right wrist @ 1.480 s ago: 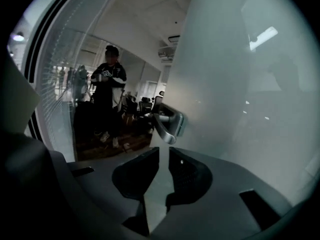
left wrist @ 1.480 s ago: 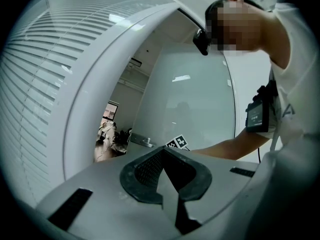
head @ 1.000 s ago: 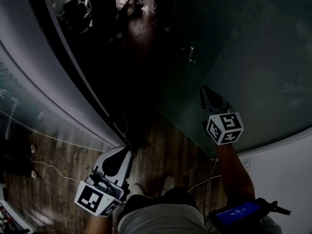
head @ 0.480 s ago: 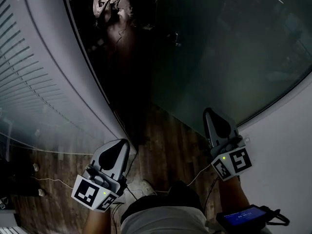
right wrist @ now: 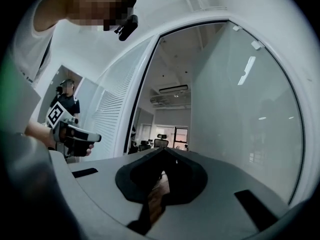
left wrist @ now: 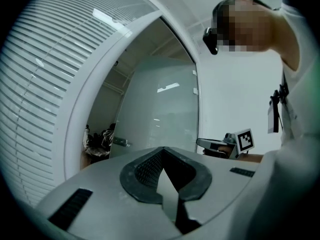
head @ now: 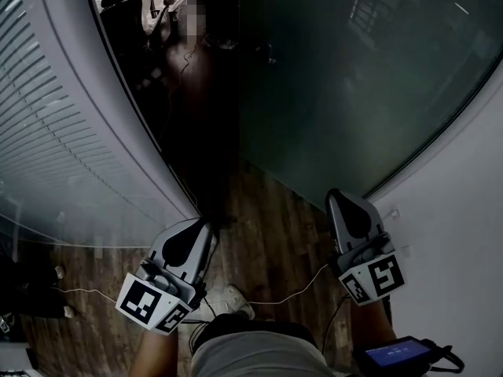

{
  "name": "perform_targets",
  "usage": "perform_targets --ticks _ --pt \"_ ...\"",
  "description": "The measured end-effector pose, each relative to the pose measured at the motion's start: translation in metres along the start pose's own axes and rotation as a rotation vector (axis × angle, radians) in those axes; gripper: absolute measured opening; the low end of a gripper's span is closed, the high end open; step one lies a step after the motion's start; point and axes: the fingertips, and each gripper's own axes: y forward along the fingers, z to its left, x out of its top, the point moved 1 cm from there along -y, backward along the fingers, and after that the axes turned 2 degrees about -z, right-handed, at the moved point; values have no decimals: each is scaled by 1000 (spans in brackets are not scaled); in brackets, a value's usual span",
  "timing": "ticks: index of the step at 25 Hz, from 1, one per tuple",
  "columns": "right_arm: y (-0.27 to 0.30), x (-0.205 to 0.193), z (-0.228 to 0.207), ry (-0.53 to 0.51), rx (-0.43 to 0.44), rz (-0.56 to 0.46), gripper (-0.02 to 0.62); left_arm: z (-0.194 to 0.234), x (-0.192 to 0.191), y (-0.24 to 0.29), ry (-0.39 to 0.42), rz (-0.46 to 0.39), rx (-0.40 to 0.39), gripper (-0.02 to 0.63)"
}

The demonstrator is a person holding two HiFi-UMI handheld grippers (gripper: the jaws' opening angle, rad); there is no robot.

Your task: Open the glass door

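Grippers: our left gripper (head: pixel 202 226) and right gripper (head: pixel 340 197) are held level and well apart. Each has its fingers pressed together on nothing.
Floor: dark wood planks (head: pixel 275 238) lie under both sets of fingers. Behind the fingertips a thin cable (head: pixel 295 293) crosses the planks next to our white shoe (head: pixel 229 297).
Writing: we see black-and-white square markers on the left cube (head: pixel 149 309) and the right cube (head: pixel 373 280). Behind the right fingers is a small device with a blue screen (head: pixel 391 354), its print too small to read.
Side walls: a frosted glass partition (head: pixel 55 132) with fine horizontal stripes runs left of the left fingers. A plain white wall (head: pixel 464 226) stands right of the right fingers.
Glass door: the glass door (head: pixel 354 77) is ahead and to the right of the right fingers, clear of both grippers. It is a tall, frosted grey-green pane, swung open, with a metal handle (left wrist: pixel 120 142) at its free edge.
Doorway: a dark doorway (head: pixel 200 108) lies ahead between the two grippers.
Far room: office chairs (head: pixel 126 14) stand beyond the doorway.
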Motion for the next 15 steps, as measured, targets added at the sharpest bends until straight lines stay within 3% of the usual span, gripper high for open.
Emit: perform_targets --ticks 5,9,15 --pt "-55 40 33 -14 -12 2 2 -43 24 -42 -15 -13 -30 0" --pt "-109 36 36 -3 -10 -13 2 -87 10 -57 3 -15 -27 0" --pt "-156 34 64 8 -11 -16 0 -112 7 -100 24 -7 -11 0"
